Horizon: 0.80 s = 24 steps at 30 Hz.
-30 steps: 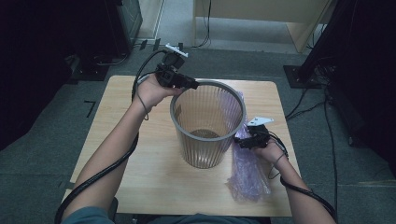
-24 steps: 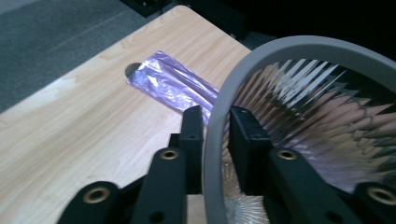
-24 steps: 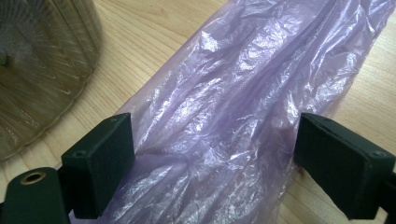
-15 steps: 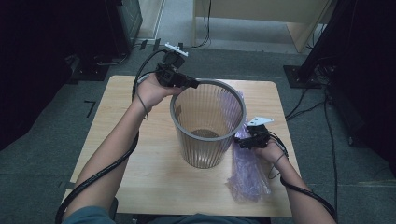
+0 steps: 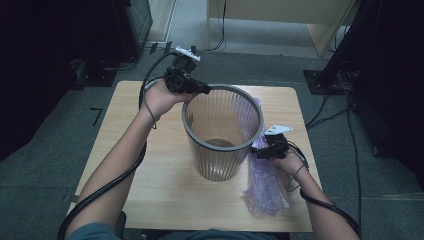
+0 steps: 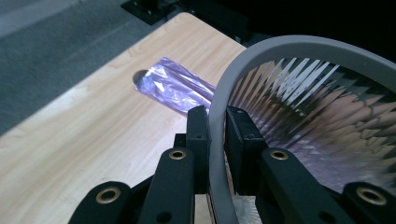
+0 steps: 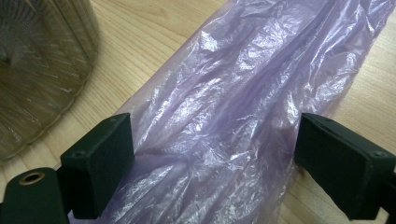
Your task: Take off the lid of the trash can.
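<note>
Bin (image 5: pixel 222 135) stands mid-table; its far-left rim is pinched by the left gripper (image 6: pixel 217 135), whose jaws have just been closing on it, one pad inside, one outside. Bag (image 7: pixel 233 116) lies flat just right of the bin, long axis front-to-back. Right gripper (image 7: pixel 212 163) is nearer it, spread wide astride it, pads not pressing.

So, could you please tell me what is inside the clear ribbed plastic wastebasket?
The clear ribbed plastic wastebasket looks empty; its bottom is dim, so small items cannot be ruled out.
</note>
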Available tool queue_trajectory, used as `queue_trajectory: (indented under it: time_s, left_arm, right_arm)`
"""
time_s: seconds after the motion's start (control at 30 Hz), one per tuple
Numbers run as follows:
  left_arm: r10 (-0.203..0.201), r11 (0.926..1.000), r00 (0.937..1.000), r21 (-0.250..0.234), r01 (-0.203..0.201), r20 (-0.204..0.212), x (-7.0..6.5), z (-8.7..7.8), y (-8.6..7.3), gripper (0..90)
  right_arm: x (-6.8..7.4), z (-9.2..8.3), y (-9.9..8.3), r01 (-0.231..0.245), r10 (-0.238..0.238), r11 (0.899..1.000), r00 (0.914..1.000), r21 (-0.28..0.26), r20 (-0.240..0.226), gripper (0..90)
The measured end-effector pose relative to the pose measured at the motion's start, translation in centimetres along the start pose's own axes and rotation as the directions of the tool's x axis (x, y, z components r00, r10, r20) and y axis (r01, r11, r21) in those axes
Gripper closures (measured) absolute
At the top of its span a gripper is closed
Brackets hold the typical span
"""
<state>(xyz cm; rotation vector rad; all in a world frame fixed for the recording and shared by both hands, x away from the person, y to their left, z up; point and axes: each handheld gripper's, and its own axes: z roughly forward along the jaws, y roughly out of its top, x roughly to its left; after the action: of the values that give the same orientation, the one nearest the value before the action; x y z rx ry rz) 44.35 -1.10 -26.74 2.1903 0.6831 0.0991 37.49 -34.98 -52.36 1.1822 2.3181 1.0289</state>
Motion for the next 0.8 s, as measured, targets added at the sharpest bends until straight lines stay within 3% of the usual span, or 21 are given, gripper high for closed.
queue_trajectory:
  time_s: [0.1, 0.2, 0.23, 0.3, 0.37, 0.47, 0.57, 0.63, 0.8]
  left_arm:
    - [0.0, 0.9999, 1.0, -0.012, -0.001, -0.004, -0.1, -0.3, 0.1, 80.2]
    - [-0.043, 0.9989, 0.9987, -0.019, 0.044, 0.028, 0.4, -0.6, 0.0, 80.7]
    - [-0.083, 0.9957, 0.9935, -0.035, 0.086, 0.078, 0.6, -0.9, 0.0, 81.4]
    - [-0.128, 0.9902, 0.9855, -0.041, 0.134, 0.111, 0.9, -1.2, 0.1, 82.0]
    - [-0.18, 0.9828, 0.974, -0.016, 0.184, 0.138, 1.4, -1.3, 0.1, 82.5]
    - [-0.205, 0.9785, 0.9676, 0.005, 0.206, 0.148, 1.7, -1.2, -0.1, 82.6]
    - [-0.202, 0.9785, 0.968, -0.01, 0.206, 0.149, 1.9, -1.5, -0.1, 82.6]
    - [-0.218, 0.9733, 0.9629, -0.037, 0.227, 0.159, 2.2, -2.3, -0.1, 82.7]
    - [-0.258, 0.9624, 0.9525, -0.045, 0.268, 0.163, 2.9, -3.4, -0.3, 82.6]
  right_arm:
    - [0.0, 0.0, 0.0, 0.0, 0.0, 1.0, 1.0, 0.0, 0.0, 11.7]
    - [0.0, 0.0, 0.0, -0.001, 0.001, 1.0, 1.0, 0.0, 0.001, 11.7]
    - [0.0, 0.0, 0.0, -0.001, 0.001, 1.0, 1.0, 0.0, 0.001, 11.7]
    - [0.0, 0.0, 0.0, -0.001, 0.001, 1.0, 1.0, 0.0, 0.001, 11.7]
    - [0.0, 0.0, 0.0, -0.001, 0.001, 1.0, 1.0, 0.0, 0.001, 11.7]
    - [0.0, 0.0, 0.0, -0.001, 0.001, 1.0, 1.0, 0.0, 0.001, 11.7]
    - [0.0, 0.0, 0.0, -0.001, 0.001, 1.0, 1.0, 0.0, 0.001, 11.7]
    - [0.0, 0.0, 0.0, -0.001, 0.001, 1.0, 1.0, 0.0, 0.001, 11.7]
    - [0.0, 0.0, 0.0, -0.001, 0.001, 1.0, 1.0, 0.0, 0.001, 11.7]
